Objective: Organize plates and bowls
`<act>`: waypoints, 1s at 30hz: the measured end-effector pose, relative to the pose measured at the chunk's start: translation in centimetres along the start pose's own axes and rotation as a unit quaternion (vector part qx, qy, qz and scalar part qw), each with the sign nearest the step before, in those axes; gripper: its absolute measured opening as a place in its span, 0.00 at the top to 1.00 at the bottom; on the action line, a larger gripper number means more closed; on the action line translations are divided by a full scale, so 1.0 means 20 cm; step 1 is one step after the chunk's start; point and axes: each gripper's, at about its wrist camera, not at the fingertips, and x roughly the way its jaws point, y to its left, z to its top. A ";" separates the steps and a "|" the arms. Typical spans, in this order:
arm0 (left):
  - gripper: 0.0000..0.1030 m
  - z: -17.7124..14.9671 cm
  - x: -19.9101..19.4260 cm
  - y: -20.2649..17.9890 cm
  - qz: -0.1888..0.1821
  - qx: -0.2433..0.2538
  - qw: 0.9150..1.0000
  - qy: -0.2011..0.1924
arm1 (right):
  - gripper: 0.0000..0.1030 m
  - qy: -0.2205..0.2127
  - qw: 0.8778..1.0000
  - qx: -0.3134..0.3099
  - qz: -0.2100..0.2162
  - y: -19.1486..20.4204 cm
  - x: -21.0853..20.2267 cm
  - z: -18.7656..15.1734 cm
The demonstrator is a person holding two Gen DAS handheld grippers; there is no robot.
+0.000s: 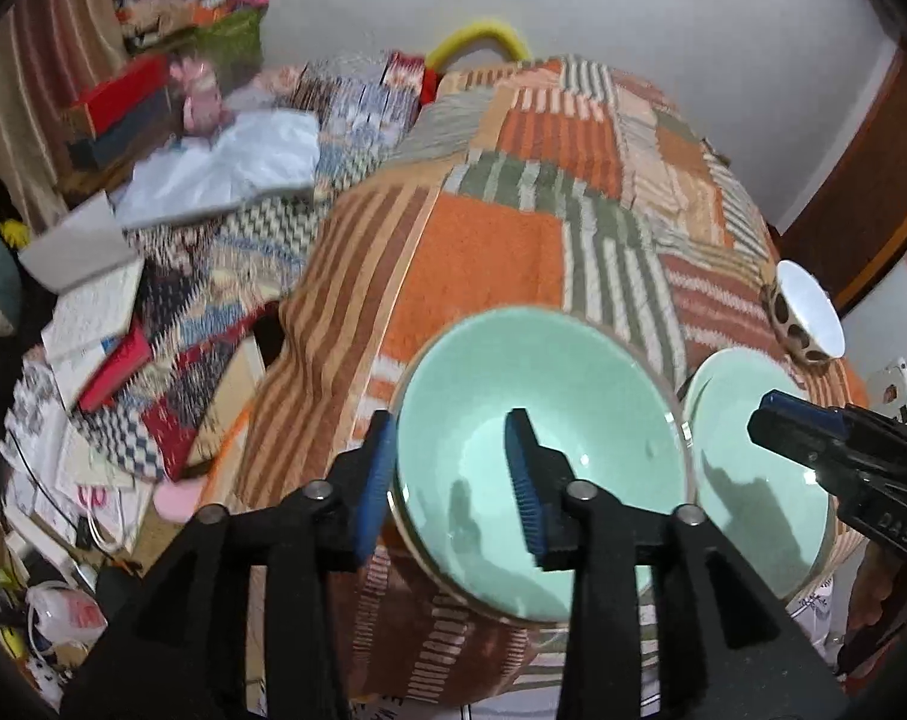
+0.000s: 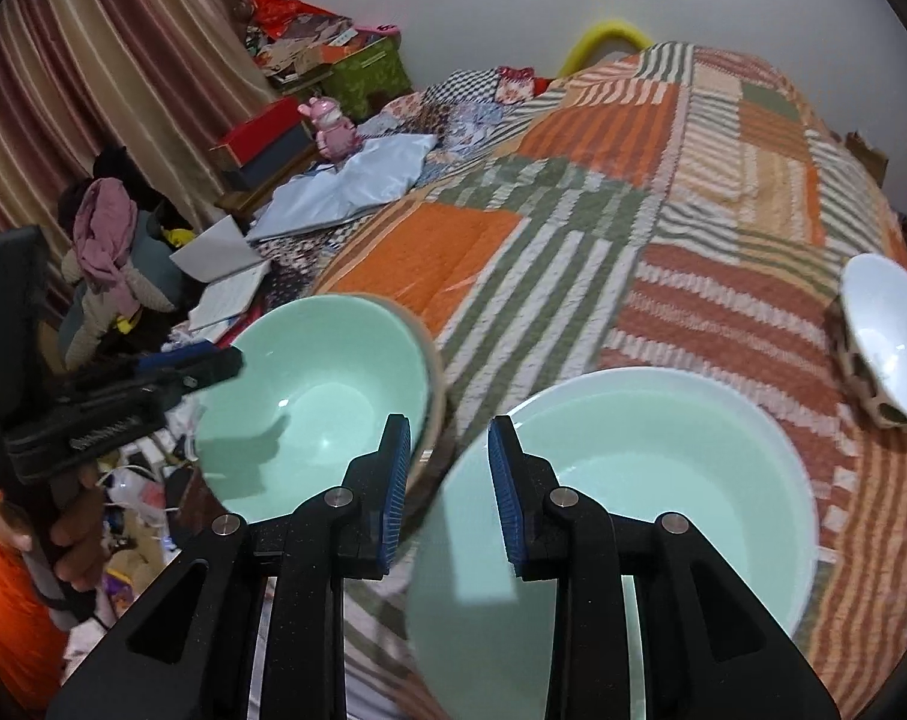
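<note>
A mint-green bowl [image 1: 543, 438] sits between my left gripper's [image 1: 453, 480] blue pads, one pad outside its left rim and one inside; the jaws stand apart around the rim. It also shows in the right wrist view [image 2: 321, 396]. A wider mint-green dish [image 2: 663, 492] lies at my right gripper [image 2: 447, 492], whose jaws straddle its left rim with a gap. It also shows in the left wrist view [image 1: 747, 480]. A white bowl with brown spots [image 2: 885, 342] lies tilted on the bed at the right.
All rests on an orange, green and brown patchwork quilt [image 2: 603, 228]. Left of the bed lie papers, a pale blue cloth [image 2: 357, 180], a pink toy [image 2: 333, 129], boxes and striped curtains. A white wall stands behind.
</note>
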 end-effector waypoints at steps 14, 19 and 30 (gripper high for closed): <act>0.58 0.05 -0.14 -0.42 -0.045 0.073 0.995 -0.044 | 0.65 -0.024 0.998 0.006 -0.052 -0.22 -0.16 -0.02; 0.55 0.08 -0.15 -0.61 -0.066 0.096 0.992 -0.052 | 0.45 -0.043 0.997 0.021 -0.066 -0.34 -0.25 -0.05; 0.46 0.15 -0.05 -1.00 -0.104 0.135 0.984 -0.052 | 0.19 -0.101 0.984 0.046 -0.138 -0.63 -0.50 -0.07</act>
